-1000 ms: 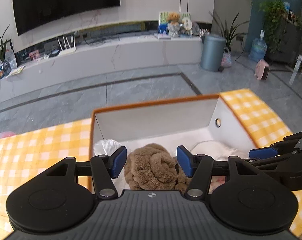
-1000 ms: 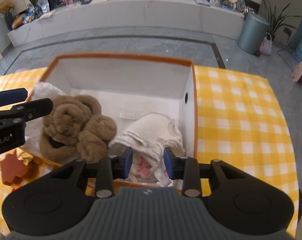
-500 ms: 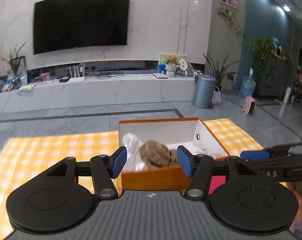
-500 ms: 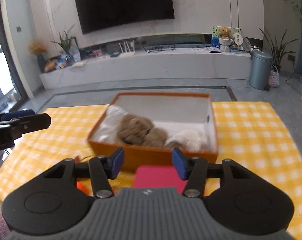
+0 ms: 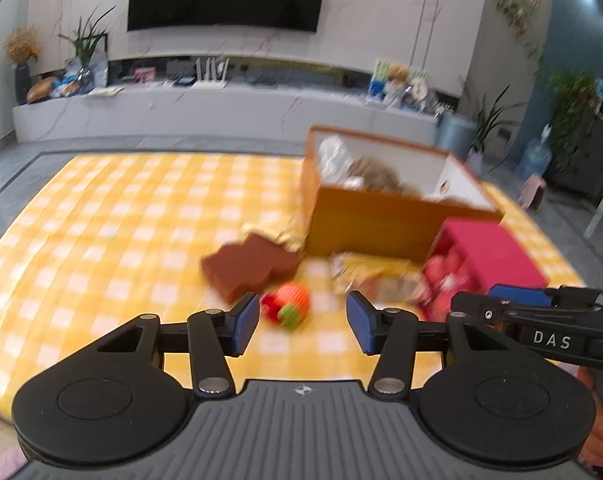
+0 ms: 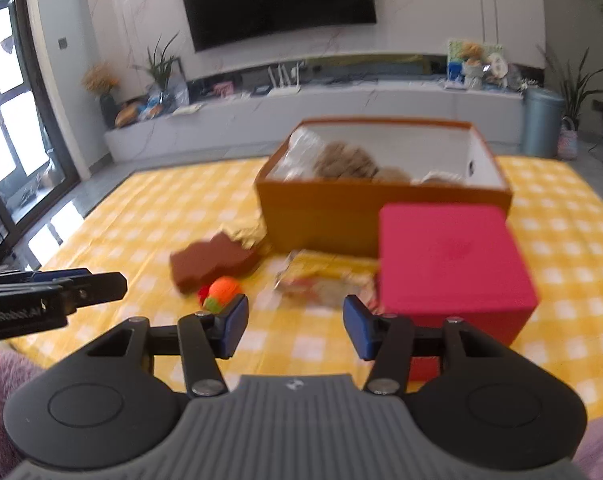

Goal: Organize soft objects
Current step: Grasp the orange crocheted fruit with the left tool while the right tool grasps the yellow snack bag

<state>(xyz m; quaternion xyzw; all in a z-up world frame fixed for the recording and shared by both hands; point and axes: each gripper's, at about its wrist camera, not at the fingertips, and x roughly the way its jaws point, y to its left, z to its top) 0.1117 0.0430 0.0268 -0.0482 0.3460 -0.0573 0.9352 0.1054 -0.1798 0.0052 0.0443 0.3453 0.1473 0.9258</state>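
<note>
Both blue-padded tools are empty and spread wide: the left hand-held gripper [image 5: 303, 326] fills the bottom of its frame, and the right hand-held gripper [image 6: 295, 327] does the same in its own. Between the left one's pads, just above them in the frame, lies a small orange plush ball [image 5: 287, 305] with red and green patches, on the yellow checked cloth [image 5: 101, 232] that covers the counter. In the right view the same ball sits left of centre, just over the left pad, so the left tool appears better lined up with it. Up and left of the ball lies a brown, notched soft piece [image 5: 247, 266], its long axis running from lower left to upper right. Farther back, at right of centre, the orange box [image 5: 365, 220] already holds a brown fuzzy toy [image 5: 375, 174] and pale fabric. A red box [image 6: 453, 260] and a crumpled yellow packet [image 6: 329, 276] sit in front of it.
</note>
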